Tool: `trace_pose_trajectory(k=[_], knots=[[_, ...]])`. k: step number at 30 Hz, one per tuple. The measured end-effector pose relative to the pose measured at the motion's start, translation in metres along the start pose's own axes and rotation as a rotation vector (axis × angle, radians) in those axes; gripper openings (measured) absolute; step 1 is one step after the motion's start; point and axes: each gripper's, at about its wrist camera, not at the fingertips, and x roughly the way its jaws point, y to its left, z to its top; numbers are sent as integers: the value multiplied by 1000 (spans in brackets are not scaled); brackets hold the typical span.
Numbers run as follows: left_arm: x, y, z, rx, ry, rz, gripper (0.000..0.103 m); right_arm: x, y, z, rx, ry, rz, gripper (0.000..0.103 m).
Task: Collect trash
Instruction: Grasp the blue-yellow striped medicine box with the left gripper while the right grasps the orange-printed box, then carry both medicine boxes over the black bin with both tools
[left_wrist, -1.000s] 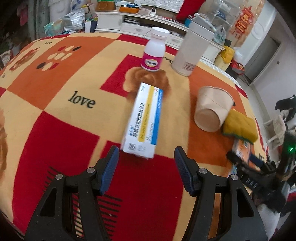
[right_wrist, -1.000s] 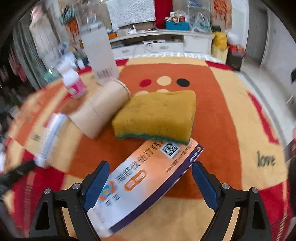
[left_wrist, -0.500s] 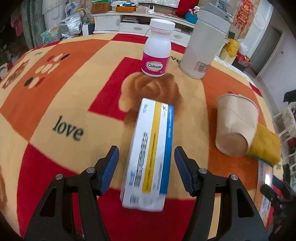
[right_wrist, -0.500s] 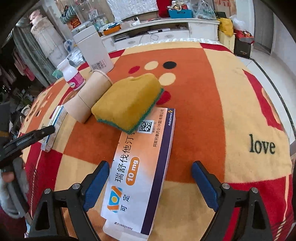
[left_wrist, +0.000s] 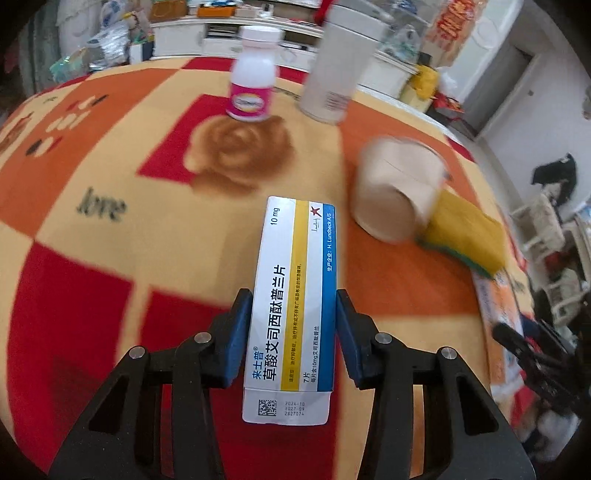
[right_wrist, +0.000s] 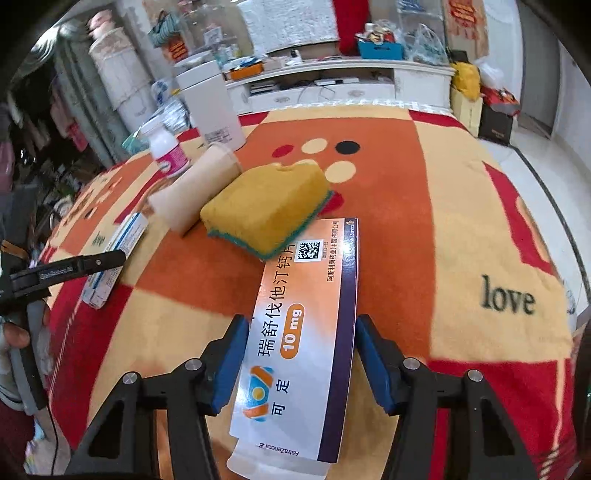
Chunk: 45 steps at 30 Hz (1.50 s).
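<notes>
My left gripper (left_wrist: 293, 295) has its jaws closing on a white medicine box (left_wrist: 295, 295) with a yellow and a blue stripe; both blue pads touch its long sides. That box (right_wrist: 114, 254) lies on the patterned blanket (right_wrist: 461, 240) at the left of the right wrist view. Around a larger orange-and-white medicine box (right_wrist: 306, 332) my right gripper (right_wrist: 300, 321) is closing too, its pads against both sides. The far end of this box is tucked under a yellow sponge (right_wrist: 266, 206).
A paper cup (left_wrist: 397, 192) lies on its side against the sponge (left_wrist: 465, 236). Behind them stand a white pill bottle with a pink label (left_wrist: 253, 96) and a tall white canister (left_wrist: 340, 74). White cabinets and clutter line the back; the blanket drops off at the right.
Both grippers moved forward over their boxes and narrowed from wide apart to touching the box sides. The left wrist view shifted, and its background is now blurred.
</notes>
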Motion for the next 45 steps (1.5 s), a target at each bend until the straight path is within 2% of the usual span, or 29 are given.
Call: trace_pose_trajectory(k=[5, 9, 14, 17, 19, 35, 45], knots=[[-12, -32, -29, 28, 22, -61, 42, -27, -15, -20, 8, -7, 7, 57], [-15, -64, -46, 69, 43, -103, 42, -35, -28, -35, 25, 41, -10, 58], [-9, -91, -54, 104, 57, -106, 43, -31, -41, -43, 61, 71, -51, 61], [-8, -105, -56, 124, 57, -110, 43, -31, -41, -43, 48, 46, -60, 61], [-10, -115, -54, 141, 43, -112, 43, -31, -44, -45, 53, 32, -55, 55], [-10, -193, -48, 265, 10, -175, 42, -90, -98, -52, 148, -79, -64, 55], [-5, -237, -43, 335, 5, -205, 43, -109, -127, -59, 194, -104, -107, 55]])
